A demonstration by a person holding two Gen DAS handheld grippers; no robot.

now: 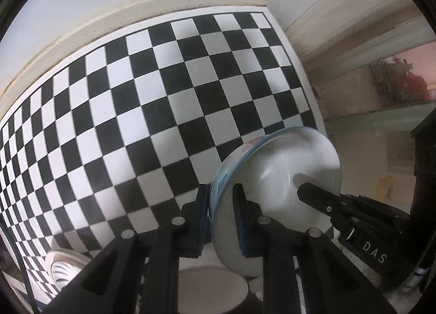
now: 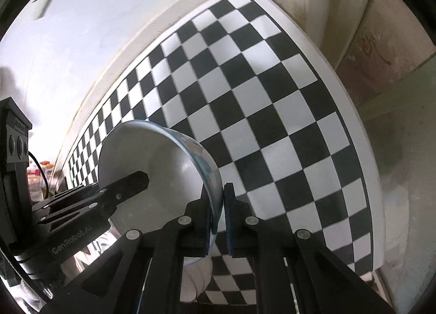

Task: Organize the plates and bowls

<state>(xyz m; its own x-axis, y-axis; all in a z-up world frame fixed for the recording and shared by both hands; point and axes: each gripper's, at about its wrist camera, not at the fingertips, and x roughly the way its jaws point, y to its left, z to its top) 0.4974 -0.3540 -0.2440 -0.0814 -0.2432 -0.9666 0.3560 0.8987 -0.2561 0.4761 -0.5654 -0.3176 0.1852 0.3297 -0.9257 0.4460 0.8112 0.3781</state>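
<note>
Bowl hangs above the checkered surface near its right edge, rim clenched by left hand-held gripper and right hand-held gripper; uneven pulling could probably slip it.

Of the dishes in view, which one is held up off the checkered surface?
The white bowl with the blue pattern: both grippers pinch its rim at opposite sides. The ribbed dish and the plain white plate lie below.
</note>
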